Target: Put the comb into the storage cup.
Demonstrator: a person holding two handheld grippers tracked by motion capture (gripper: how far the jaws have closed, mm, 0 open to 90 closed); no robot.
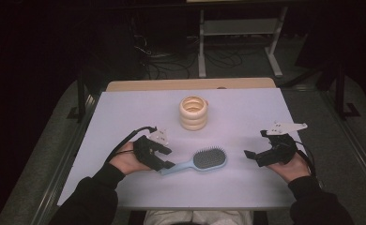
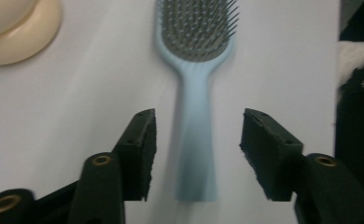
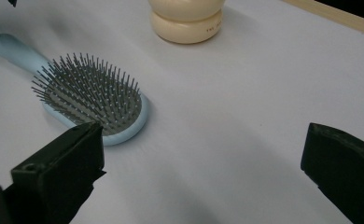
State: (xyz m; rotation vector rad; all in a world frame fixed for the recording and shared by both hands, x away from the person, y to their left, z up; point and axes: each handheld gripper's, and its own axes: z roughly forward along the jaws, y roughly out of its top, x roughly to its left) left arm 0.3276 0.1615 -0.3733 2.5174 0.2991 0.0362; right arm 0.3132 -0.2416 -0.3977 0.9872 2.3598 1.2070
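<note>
From above, the hairbrush (image 1: pixel 201 161) lies on the table (image 1: pixel 247 187), handle toward the left gripper (image 1: pixel 164 158). In the left gripper view, wide-open jaws straddle the handle without touching it. The right gripper (image 3: pixel 203 163) gapes empty, with the brush head just beyond.

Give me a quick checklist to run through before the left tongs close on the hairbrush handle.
1. Left tongs open: ok, both jaws stand apart.
2. Hairbrush handle between the jaws: ok, it runs up the middle of the gap, touching neither jaw.
3. Brush lying flat on the table, bristles up: ok.
4. Stack of cream rings out of the way: ok, it stands apart from the brush, beyond it.
5. Right tongs clear of the brush: ok, open and off to the side of the brush head, not touching.
6. Jaws low enough to catch the handle: cannot tell.
</note>
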